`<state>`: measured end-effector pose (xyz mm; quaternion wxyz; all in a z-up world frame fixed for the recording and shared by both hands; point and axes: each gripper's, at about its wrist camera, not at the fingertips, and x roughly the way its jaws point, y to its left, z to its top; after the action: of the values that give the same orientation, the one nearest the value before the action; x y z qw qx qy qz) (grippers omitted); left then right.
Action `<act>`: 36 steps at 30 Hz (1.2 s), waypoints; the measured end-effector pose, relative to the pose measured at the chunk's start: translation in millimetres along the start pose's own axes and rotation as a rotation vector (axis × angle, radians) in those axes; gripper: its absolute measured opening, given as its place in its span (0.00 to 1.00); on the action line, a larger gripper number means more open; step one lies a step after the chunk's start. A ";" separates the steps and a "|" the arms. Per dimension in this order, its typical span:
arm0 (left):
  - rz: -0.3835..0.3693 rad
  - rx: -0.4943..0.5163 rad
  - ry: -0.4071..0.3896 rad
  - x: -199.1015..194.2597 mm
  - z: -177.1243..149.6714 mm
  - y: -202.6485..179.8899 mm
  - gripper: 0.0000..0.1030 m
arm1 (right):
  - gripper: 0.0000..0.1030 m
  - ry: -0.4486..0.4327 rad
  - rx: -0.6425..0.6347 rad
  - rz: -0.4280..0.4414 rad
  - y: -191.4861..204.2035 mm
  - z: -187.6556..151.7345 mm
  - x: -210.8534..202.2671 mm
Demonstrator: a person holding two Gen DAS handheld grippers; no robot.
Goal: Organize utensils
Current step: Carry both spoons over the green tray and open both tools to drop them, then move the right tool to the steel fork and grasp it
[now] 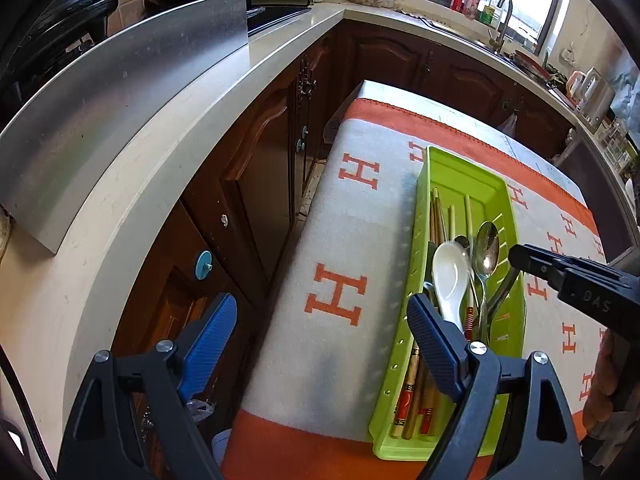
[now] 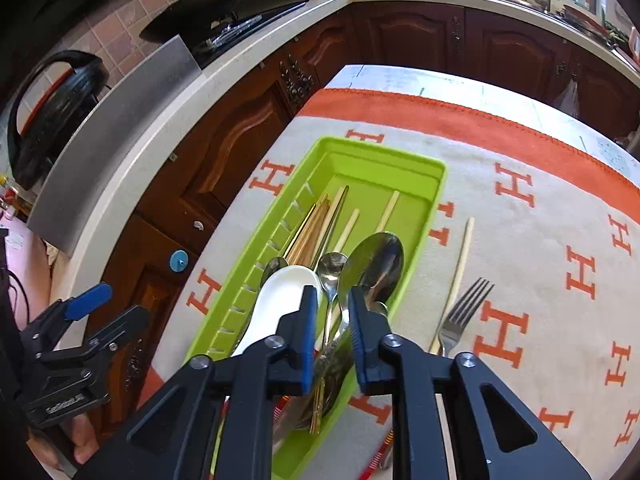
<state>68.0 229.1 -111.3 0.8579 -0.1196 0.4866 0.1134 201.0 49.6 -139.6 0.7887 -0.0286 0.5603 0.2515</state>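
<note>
Green tray (image 2: 438, 172) already holds our spoons and most chopsticks beneath the slightly parted, empty jaws of our right gripper (image 2: 331, 316), left gripper (image 1: 320, 320) wide open, while fork (image 2: 460, 316) and one chopstick (image 2: 464, 248) wait on the table.

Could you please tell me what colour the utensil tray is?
The utensil tray is bright lime green, clearest in the right wrist view.
</note>
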 end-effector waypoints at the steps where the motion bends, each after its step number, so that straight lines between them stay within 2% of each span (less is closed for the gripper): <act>1: -0.003 0.000 0.001 0.3 -0.2 -0.8 0.83 | 0.16 -0.005 0.006 0.008 -2.8 -0.7 -4.1; 8: -0.036 0.020 -0.003 -1.9 -2.5 -15.6 0.83 | 0.16 -0.035 0.077 0.058 -27.8 -11.4 -41.0; 18: -0.100 0.105 -0.022 -14.0 -8.3 -61.9 0.83 | 0.16 -0.063 0.166 0.086 -67.6 -36.3 -70.0; 25: -0.149 0.161 -0.036 -17.5 -14.3 -96.2 0.83 | 0.16 -0.048 0.196 0.098 -85.6 -58.0 -62.1; 36: -0.150 0.165 -0.027 -0.6 -25.5 -124.3 0.83 | 0.16 -0.011 0.230 0.113 -109.5 -76.4 -32.7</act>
<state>85.8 103.4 -111.7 0.8774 -0.0831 0.4724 0.0100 173.5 -82.8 -164.5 0.7744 0.0952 0.5817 0.2300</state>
